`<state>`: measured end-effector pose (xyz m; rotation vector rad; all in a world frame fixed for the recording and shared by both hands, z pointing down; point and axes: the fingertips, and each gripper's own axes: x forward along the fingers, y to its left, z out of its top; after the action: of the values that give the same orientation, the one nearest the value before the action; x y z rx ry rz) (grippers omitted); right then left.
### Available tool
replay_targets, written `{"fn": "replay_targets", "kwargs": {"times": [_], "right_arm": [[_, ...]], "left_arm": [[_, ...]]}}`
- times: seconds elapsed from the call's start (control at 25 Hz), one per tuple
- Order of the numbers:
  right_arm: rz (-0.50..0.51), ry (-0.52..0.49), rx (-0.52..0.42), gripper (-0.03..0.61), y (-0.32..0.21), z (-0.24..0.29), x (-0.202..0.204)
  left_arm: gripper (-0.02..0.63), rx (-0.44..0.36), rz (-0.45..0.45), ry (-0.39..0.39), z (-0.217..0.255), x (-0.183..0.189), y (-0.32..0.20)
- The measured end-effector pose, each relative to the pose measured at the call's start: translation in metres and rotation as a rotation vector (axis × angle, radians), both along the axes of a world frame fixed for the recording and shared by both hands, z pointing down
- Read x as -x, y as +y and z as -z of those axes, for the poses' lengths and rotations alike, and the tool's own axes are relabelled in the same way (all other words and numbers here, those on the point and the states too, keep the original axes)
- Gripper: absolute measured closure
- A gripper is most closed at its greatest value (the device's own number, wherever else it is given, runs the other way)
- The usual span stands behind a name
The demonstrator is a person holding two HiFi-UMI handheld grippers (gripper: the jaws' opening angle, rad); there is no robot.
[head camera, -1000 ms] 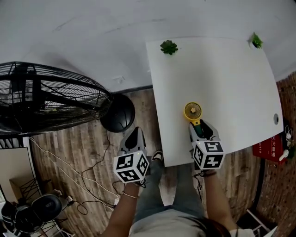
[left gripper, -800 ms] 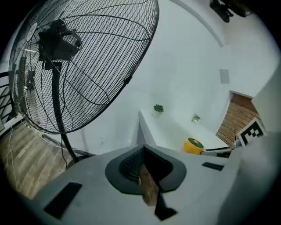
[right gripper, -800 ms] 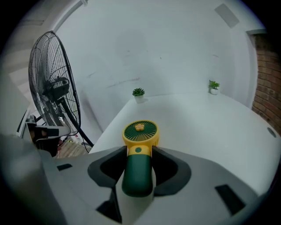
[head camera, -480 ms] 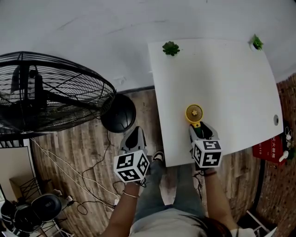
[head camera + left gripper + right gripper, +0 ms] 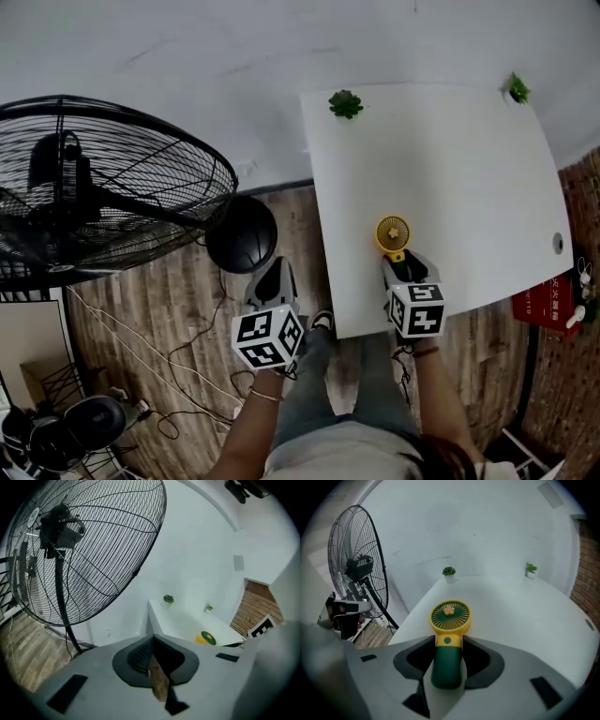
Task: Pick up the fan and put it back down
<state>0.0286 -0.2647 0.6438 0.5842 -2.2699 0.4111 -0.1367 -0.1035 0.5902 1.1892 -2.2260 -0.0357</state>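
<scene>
On the white counter, a small potted plant was set at 11 o'clock and a second potted plant at 1 o'clock. The yellow-and-green fan was seen near the 6 o'clock edge.

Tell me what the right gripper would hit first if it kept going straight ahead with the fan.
Holding the fan, the right gripper has bare table ahead; the first thing in line is probably the left plant at the far edge.
</scene>
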Motion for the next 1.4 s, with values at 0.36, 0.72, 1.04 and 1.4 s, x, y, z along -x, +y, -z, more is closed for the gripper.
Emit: {"fn": "replay_targets", "kwargs": {"times": [0.36, 0.72, 1.04, 1.4], "right_arm": [[-0.021, -0.047, -0.033, 0.397, -0.007, 0.026, -0.004], [-0.105, -0.165, -0.105, 0.467, -0.034, 0.097, -0.021], [-0.218, -0.281, -0.245, 0.556, -0.063, 0.184, -0.059], [-0.415, -0.467, -0.398, 0.577, -0.094, 0.274, -0.13]], "left_arm": [[0.603, -0.023, -0.016, -0.025, 0.02, -0.001, -0.006], [0.603, -0.099, -0.065, -0.076, 0.064, -0.002, -0.034], [0.603, -0.222, -0.131, -0.153, 0.132, -0.003, -0.072], [0.603, -0.358, -0.192, -0.248, 0.21, -0.008, -0.099]]}}
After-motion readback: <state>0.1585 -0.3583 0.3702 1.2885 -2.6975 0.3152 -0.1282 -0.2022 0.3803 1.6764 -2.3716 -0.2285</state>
